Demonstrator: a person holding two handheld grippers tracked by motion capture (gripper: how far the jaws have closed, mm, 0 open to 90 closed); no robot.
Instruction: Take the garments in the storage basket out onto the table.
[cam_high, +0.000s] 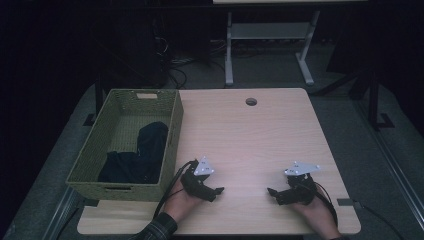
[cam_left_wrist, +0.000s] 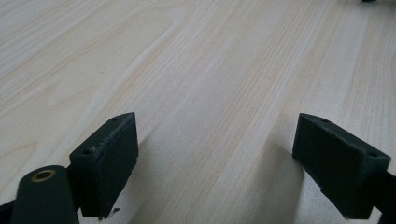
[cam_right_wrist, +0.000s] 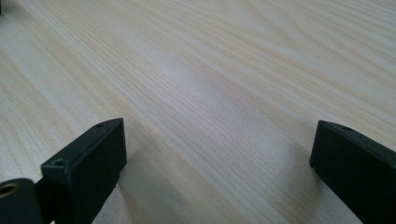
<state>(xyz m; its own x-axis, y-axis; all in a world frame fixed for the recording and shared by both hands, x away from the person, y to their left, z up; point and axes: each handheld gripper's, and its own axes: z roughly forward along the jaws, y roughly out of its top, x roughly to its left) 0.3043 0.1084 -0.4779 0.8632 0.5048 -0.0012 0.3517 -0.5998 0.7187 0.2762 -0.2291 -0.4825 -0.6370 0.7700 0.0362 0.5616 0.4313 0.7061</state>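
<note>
Dark cloth (cam_high: 142, 155) inside woven basket (cam_high: 172, 131), left of table (cam_high: 260, 135)

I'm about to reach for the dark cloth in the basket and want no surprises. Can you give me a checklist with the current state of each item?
1. Left claw open: ok, jaws wide apart with bare table between them.
2. Right claw open: ok, jaws spread, nothing held.
3. Both claws low at the table's near edge, apart from each other: ok.
4. Dark cloth lies inside the basket: ok, at its near end.
5. Path from left claw to basket: not ok for a straight sideways move, the basket wall stands between; go over the rim.
6. Whether the cloth is one piece or several: cannot tell.
</note>
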